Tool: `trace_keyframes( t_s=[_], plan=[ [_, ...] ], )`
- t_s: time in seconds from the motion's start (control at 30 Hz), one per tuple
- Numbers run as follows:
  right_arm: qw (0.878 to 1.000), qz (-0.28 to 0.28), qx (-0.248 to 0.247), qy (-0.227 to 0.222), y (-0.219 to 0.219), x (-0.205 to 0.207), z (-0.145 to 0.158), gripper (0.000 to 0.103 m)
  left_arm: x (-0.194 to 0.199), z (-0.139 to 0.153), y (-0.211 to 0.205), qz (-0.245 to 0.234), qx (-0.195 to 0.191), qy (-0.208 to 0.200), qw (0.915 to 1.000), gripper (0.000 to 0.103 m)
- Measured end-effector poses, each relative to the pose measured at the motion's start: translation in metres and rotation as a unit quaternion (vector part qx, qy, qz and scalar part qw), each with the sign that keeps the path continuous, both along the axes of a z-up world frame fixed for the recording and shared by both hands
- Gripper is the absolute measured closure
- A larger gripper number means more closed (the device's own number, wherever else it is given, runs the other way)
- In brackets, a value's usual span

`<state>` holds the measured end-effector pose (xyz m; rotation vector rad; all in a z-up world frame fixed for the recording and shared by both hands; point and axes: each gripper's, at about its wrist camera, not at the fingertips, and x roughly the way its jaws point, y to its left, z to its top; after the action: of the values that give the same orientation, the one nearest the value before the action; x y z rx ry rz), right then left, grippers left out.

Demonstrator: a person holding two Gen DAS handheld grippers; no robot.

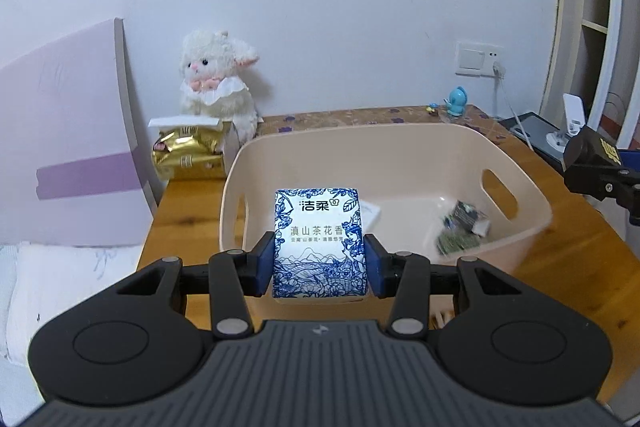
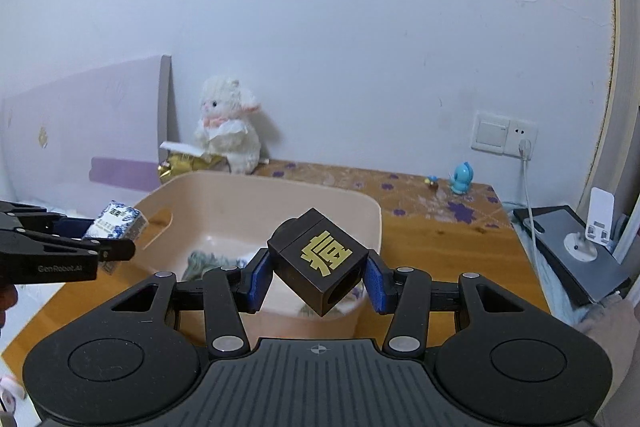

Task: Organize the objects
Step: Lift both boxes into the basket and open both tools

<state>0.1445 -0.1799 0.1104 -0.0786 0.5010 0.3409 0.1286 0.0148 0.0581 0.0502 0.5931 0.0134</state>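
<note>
A blue-and-white tissue pack [image 1: 320, 243] is clamped between the blue pads of my left gripper [image 1: 320, 265], held above the near rim of a beige plastic basket [image 1: 520, 227]. In the right wrist view the same pack [image 2: 116, 225] shows at the left, over the basket's left edge. My right gripper [image 2: 318, 277] is shut on a dark brown cube with a gold character [image 2: 320, 263], tilted on a corner above the basket's [image 2: 360, 211] near right side. The cube also appears at the right edge of the left wrist view [image 1: 596, 163]. Small wrapped packets [image 1: 460, 227] lie inside the basket.
The basket sits on a wooden table [image 2: 440, 247]. A white plush lamb [image 1: 218, 83] and a gold packet [image 1: 186, 151] stand at the back left by a purple headboard [image 1: 64, 131]. A blue toy [image 2: 462, 179], a wall socket with cable [image 2: 504, 137] and a dark tablet [image 2: 572, 251] are to the right.
</note>
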Motion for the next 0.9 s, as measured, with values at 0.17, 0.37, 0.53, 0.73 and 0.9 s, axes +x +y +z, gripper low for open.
trace_keyframes(
  t_s=[0.17,0.37,0.53,0.73,0.9],
  plan=[
    [1.0,-0.005,0.006,0.016,0.008,0.03,-0.009,0.058,0.038,-0.012,-0.003,0.017,0.009,0.009,0.9998,0.055],
    [0.999,-0.021,-0.027,0.039,0.015,0.065,-0.036,0.058,0.072,-0.034,-0.011,0.015,0.021,0.039,0.9989,0.055],
    [0.996,-0.016,-0.053,0.066,0.024,0.083,-0.06,0.058,0.091,-0.053,-0.014,0.014,0.028,0.07,0.9971,0.055],
    [0.994,0.003,-0.089,0.067,0.041,0.082,-0.073,0.058,0.099,-0.066,-0.013,0.023,0.026,0.092,0.9952,0.055],
    [0.995,0.011,-0.07,0.07,0.039,0.079,-0.07,0.042,0.09,-0.059,-0.015,0.022,0.03,0.084,0.9957,0.035]
  ],
)
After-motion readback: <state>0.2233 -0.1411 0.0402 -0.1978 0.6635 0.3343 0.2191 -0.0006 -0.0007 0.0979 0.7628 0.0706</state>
